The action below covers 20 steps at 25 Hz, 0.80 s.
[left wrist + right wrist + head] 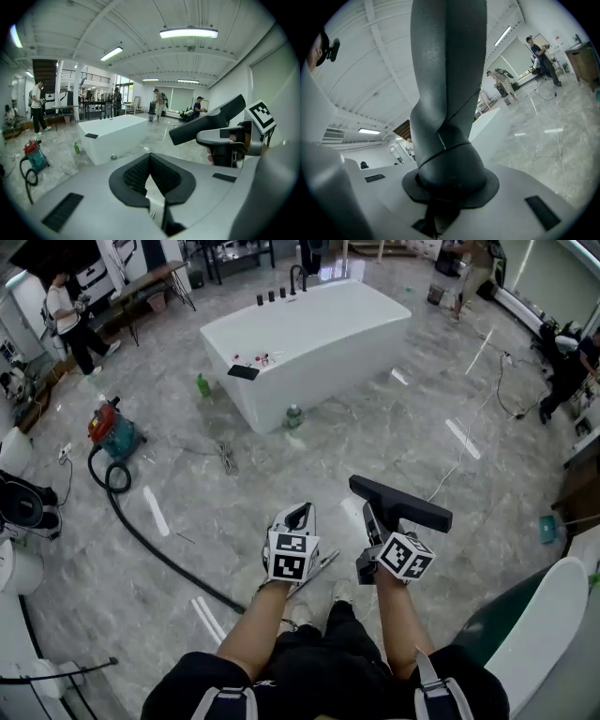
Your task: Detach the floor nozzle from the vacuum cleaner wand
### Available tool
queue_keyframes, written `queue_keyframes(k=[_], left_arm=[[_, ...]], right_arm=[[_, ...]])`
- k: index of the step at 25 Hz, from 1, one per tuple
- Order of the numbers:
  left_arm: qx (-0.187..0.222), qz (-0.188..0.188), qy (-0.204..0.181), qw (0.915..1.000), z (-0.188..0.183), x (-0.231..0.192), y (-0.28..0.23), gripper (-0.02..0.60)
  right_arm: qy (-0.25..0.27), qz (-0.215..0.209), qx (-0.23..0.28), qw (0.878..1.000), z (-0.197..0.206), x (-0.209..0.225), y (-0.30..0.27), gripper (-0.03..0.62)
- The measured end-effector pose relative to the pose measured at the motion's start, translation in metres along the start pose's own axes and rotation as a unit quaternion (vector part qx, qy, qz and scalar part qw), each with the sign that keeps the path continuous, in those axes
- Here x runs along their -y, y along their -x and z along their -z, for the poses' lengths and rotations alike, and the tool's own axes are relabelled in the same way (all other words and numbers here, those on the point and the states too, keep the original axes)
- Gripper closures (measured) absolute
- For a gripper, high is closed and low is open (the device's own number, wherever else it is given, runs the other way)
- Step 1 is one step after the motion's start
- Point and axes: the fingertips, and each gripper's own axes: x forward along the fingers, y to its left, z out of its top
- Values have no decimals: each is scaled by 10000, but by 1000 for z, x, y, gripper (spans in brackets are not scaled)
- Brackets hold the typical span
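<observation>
My right gripper (379,527) is shut on the neck of the black floor nozzle (400,502), held up in the air with its flat head crosswise. In the right gripper view the nozzle's neck (446,98) fills the middle, clamped between the jaws of that gripper (449,190). My left gripper (297,517) is beside it on the left, shut with nothing in it (150,177). From the left gripper view the nozzle (206,124) shows at the right. A silver wand end (322,565) lies on the floor below, joined to a black hose (150,540).
The hose runs to a red and blue vacuum canister (112,431) at the left. A white bathtub (309,338) stands ahead, with a green bottle (202,385) and another bottle (293,416) near it. People stand at the far edges. A white curved object (534,643) is close on the right.
</observation>
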Motion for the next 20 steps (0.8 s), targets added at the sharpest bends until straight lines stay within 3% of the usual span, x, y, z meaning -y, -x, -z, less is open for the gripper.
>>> queue_keyframes(k=[6,12,15,20], left_arm=[[506,104,-338,9981,-69,36,36,571],[1310,126,-453,9903,-151,53,72,572],[1641,144,-490,9851,-171,58,98,572],[1698,125,-534,9839,-181,59,105,571]], right_arm=[[600,-343,655,9955,-77,-53,38,496],[802,-878,1067,9872,-131,-101,58,496],[640,-1131,1208,9841,-141,-115,67,496],[431,-1278,1265,9828,-152,-122,69,496]])
